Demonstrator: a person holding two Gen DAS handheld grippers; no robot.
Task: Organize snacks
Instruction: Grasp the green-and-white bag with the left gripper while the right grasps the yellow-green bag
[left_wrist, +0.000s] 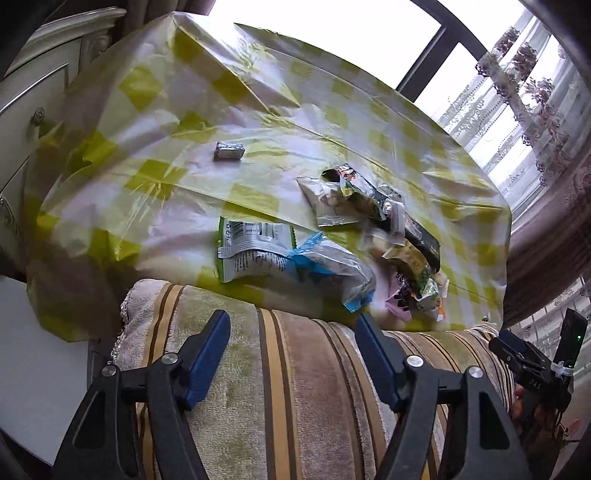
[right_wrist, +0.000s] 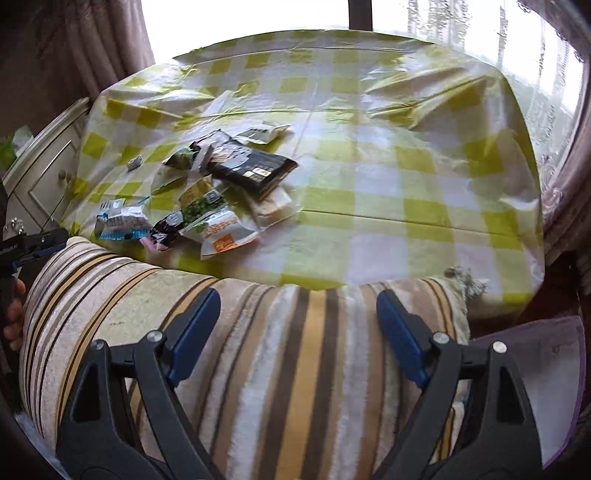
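On the checked tablecloth (left_wrist: 155, 177), far left, a small silver packet (left_wrist: 229, 150) lies alone — well apart from the heap of snack packets (left_wrist: 369, 229) nearer the middle. Left gripper (left_wrist: 291, 321) hangs released over a striped cushion (left_wrist: 295, 387), holding nothing — right gripper (right_wrist: 299, 299) likewise, jaws wide.

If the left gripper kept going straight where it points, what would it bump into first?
Probably the striped cushion, which fills the space between the open left gripper fingers. The blue-trimmed snack packet lies beyond it on the checked tablecloth; depth is hard to judge.
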